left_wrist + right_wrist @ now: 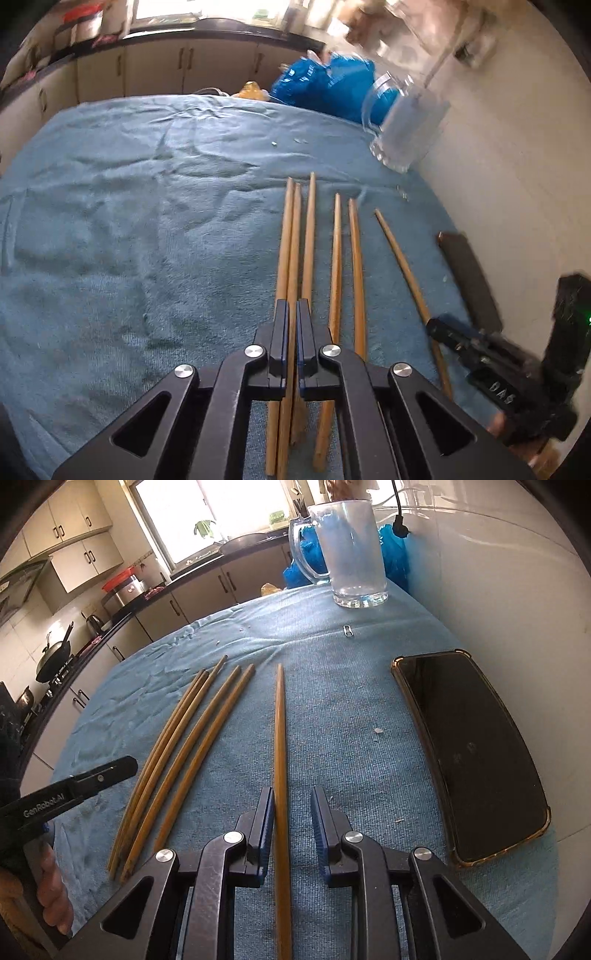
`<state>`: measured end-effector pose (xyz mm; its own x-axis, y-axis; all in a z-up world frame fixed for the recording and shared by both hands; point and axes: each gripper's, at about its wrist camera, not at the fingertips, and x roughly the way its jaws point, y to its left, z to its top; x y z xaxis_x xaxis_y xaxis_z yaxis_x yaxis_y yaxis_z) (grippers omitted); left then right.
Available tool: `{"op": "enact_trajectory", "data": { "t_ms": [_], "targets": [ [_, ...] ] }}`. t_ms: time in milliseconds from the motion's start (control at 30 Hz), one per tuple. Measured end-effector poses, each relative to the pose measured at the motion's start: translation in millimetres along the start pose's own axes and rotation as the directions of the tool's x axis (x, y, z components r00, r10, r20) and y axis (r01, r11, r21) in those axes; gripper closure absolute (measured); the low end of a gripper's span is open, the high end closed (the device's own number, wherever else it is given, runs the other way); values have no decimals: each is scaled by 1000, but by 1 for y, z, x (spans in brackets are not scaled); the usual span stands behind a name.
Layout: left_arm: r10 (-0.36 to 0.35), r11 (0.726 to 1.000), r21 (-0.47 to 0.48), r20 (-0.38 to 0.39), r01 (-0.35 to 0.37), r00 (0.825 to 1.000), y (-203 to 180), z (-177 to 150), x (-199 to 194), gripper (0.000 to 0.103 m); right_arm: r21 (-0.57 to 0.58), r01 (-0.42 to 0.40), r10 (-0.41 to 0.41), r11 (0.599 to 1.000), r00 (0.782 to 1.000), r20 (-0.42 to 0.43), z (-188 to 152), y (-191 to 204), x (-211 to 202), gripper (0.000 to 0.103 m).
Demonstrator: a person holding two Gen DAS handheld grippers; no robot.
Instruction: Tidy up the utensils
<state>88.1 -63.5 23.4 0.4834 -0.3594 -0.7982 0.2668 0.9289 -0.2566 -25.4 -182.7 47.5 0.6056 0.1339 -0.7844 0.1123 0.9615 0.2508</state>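
Observation:
Several wooden chopsticks [336, 258] lie side by side on a blue towel [147, 221]. An empty glass mug [406, 122] stands at the far right; it also shows in the right wrist view [351, 554]. My left gripper [292, 306] hovers over the leftmost chopsticks [291, 240], jaws nearly closed, with nothing clearly held. My right gripper [292, 794] is open, its jaws on either side of a single separate chopstick [280, 731]. The right gripper shows in the left wrist view [454, 332], the left gripper in the right wrist view [110, 771].
A black phone in an amber case [469, 753] lies right of the chopsticks near the white wall [498, 590]. A small metal clip [348, 630] lies before the mug. A blue plastic bag [325, 81] sits behind the table. Kitchen cabinets [155, 70] stand beyond.

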Motion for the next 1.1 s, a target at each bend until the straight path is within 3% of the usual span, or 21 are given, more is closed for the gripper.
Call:
{"op": "enact_trajectory", "data": {
  "t_ms": [67, 167, 400, 533, 633, 733, 867, 933, 967, 1100],
  "targets": [
    [66, 996, 60, 0, -66, 998, -9, 0, 8, 101, 5, -4, 4, 1000, 1000, 3, -1, -1, 0, 82],
    [91, 992, 90, 7, -91, 996, -12, 2, 10, 101, 16, -9, 9, 1000, 1000, 6, -2, -2, -1, 82],
    [64, 996, 62, -12, -63, 998, 0, 6, 13, 101, 14, -11, 10, 1000, 1000, 11, -4, -3, -3, 82],
    [5, 998, 60, -4, -5, 1000, -5, 2, 12, 101, 12, -5, 4, 1000, 1000, 13, -4, -2, -3, 81],
    [79, 986, 146, 4, -78, 997, -18, 3, 18, 100, 8, -3, 3, 1000, 1000, 13, -4, -1, -3, 81],
    [108, 981, 163, 7, -108, 994, -22, 9, 22, 99, 15, -4, 4, 1000, 1000, 13, -3, -2, -2, 81],
    [78, 993, 93, -11, -76, 997, -8, 14, 20, 103, 21, -13, 12, 1000, 1000, 17, -3, -3, -2, 81],
    [127, 991, 51, -32, -125, 991, 3, 10, 16, 103, 28, -19, 19, 999, 1000, 15, -3, -5, -2, 82],
    [112, 993, 29, -43, -110, 993, 8, 6, 14, 103, 35, -21, 21, 999, 1000, 13, -3, -6, -2, 82],
    [62, 995, -76, -79, -68, 995, 29, -14, -1, 103, 67, -27, 29, 997, 999, -17, -2, -8, -2, 95]
  ]
}}
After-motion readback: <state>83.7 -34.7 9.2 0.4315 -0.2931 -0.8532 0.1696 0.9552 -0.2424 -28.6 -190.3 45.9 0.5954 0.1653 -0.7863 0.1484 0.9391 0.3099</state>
